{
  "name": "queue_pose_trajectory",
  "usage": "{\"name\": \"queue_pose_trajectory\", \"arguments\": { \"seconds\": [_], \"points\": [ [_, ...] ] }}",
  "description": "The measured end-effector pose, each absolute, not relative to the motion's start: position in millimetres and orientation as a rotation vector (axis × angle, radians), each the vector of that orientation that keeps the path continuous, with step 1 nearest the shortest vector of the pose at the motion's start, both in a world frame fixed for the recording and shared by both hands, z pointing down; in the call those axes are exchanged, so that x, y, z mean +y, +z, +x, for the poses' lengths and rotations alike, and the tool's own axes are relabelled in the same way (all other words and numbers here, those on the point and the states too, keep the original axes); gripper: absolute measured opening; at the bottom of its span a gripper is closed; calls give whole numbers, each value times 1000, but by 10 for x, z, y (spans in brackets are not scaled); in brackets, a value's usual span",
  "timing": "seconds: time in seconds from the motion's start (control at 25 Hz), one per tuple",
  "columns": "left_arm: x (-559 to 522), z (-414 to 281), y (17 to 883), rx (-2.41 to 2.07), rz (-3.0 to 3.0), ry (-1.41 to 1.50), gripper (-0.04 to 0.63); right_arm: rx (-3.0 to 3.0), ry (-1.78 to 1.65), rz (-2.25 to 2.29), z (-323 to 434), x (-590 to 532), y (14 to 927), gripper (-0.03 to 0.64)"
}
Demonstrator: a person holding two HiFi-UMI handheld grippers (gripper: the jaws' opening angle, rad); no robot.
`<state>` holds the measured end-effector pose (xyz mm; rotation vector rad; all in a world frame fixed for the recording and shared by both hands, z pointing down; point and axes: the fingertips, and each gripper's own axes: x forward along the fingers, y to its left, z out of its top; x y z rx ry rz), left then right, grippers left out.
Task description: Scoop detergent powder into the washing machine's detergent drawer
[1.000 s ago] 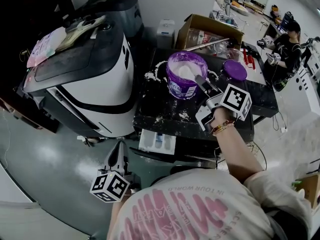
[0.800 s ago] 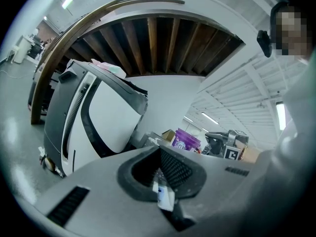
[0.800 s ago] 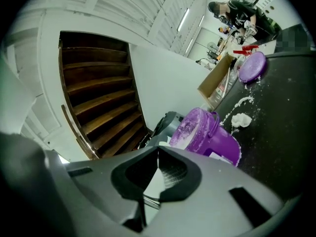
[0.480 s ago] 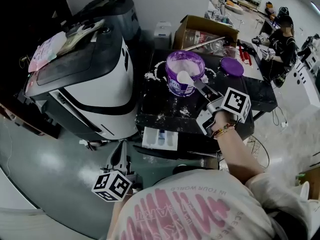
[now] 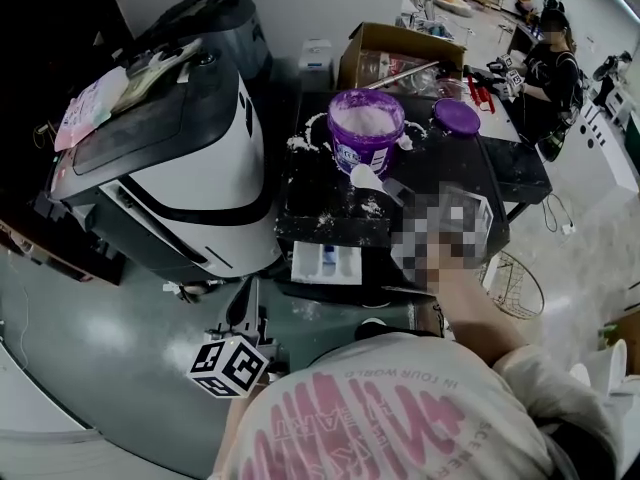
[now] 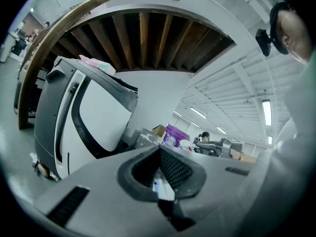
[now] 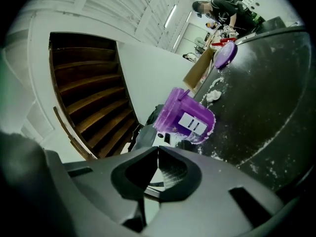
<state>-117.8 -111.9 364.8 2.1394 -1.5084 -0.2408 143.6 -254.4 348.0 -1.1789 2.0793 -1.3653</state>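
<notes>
A purple tub [image 5: 367,128] of white powder stands open on the black table [image 5: 500,173], its lid [image 5: 456,116] beside it. My right gripper [image 5: 415,208], partly under a mosaic patch, is shut on the handle of a white scoop [image 5: 365,178] heaped with powder, near the table's front edge. The white detergent drawer [image 5: 327,262] sticks out just below that edge. The washing machine [image 5: 170,158] stands at the left. My left gripper [image 5: 250,308] hangs low over the floor, shut and empty. The right gripper view shows the tub [image 7: 190,120] beyond the shut jaws.
Powder is spilled on the table around the tub [image 5: 305,138]. A cardboard box [image 5: 385,48] stands behind it. A person [image 5: 548,58] works at the far right. A wire basket [image 5: 515,288] sits on the floor by the table.
My right gripper has lifted the filled scoop out of the tub and drawn it toward the table's near edge, above the drawer. The left gripper has barely moved.
</notes>
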Motion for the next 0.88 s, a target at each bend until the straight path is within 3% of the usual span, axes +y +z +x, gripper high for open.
{"name": "queue_pose_trajectory", "arguments": {
  "seconds": [0.88],
  "points": [
    [-923, -652, 3749, -1267, 2241, -131, 2, 1912, -1584, -1227, 1518, -1590, 4227, -3]
  ]
}}
